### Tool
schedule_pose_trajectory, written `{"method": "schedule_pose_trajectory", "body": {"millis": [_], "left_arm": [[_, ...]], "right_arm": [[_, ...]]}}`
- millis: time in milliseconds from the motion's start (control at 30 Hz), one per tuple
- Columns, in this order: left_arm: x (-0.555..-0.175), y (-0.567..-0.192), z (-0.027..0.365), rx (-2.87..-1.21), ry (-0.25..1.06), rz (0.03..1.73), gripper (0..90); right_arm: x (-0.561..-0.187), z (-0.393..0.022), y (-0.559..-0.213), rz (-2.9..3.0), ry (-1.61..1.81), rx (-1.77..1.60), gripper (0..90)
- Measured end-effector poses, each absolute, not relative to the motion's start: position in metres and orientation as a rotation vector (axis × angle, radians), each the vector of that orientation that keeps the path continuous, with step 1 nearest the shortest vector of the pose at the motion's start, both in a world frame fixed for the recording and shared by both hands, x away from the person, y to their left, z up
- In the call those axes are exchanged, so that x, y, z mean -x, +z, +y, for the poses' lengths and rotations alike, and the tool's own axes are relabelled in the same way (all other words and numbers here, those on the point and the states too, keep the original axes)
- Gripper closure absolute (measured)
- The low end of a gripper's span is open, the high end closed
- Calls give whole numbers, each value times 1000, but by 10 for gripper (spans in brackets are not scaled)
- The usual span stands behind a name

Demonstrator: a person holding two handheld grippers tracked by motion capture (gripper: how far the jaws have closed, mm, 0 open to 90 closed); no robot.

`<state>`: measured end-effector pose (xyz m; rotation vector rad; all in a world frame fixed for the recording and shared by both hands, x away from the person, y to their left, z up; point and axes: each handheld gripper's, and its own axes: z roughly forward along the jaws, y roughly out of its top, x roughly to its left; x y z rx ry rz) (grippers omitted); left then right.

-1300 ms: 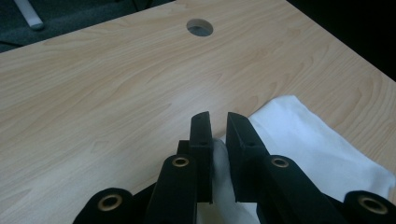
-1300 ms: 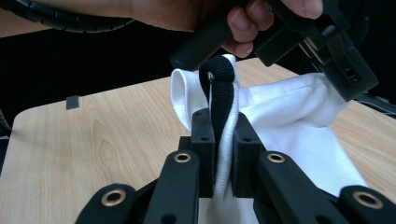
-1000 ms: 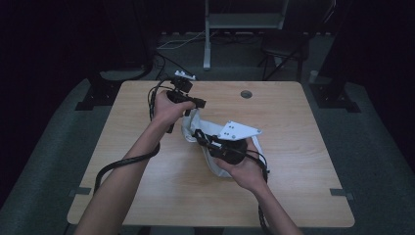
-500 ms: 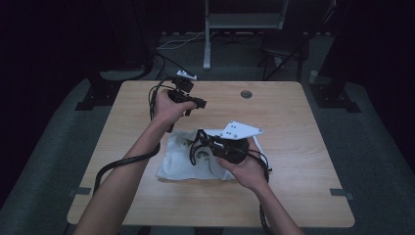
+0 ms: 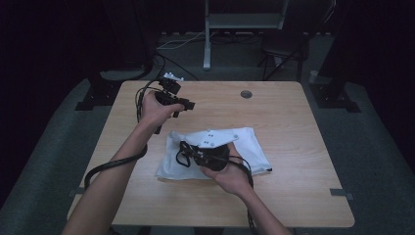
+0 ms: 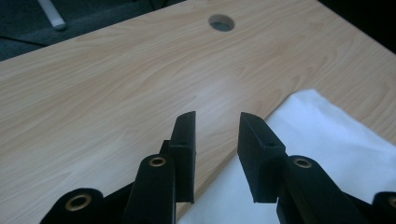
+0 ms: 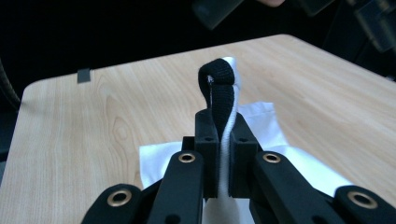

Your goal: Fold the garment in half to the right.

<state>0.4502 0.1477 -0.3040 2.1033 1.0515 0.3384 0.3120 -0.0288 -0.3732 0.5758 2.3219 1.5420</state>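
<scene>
A white cloth (image 5: 252, 147) lies spread on the wooden table (image 5: 293, 196). My right gripper (image 5: 187, 149) is over its left part, shut on a fold of the cloth (image 7: 261, 121) with a black band (image 7: 219, 79) that sticks up between its jaws (image 7: 223, 126). My left gripper (image 5: 183, 105) hovers above the table, behind and to the left of the cloth. Its jaws (image 6: 217, 119) have just been opening and stand apart with nothing between them; the cloth's edge (image 6: 327, 135) lies below and to their right.
A round cable hole (image 5: 246, 94) sits in the table near its far edge, seen too in the left gripper view (image 6: 221, 22). Bare wood surrounds the cloth. Beyond the table stand a metal stand (image 5: 208, 49) and dark furniture on the floor.
The cloth, held up bunched between both grippers, now lies spread on the table. The left gripper has let go and drawn back to the left. The right hand has sunk.
</scene>
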Motion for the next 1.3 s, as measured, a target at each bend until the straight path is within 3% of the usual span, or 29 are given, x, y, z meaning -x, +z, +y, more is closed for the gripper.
{"method": "schedule_pose_trajectory", "body": {"millis": [767, 933, 1100, 1300], "left_arm": [[-443, -344, 201, -2103, 326, 1132, 598], [-443, -354, 201, -2109, 319, 1141, 582], [-442, -365, 198, -2133, 318, 1138, 561], [-441, -377, 202, -2155, 329, 1124, 515]], "right_arm": [[-317, 40, -426, 2564, 1304, -558, 797], [-313, 46, -433, 2620, 1260, -533, 714], [-307, 47, -433, 2671, 1266, -492, 555], [-302, 35, -414, 2605, 1356, -456, 449]]}}
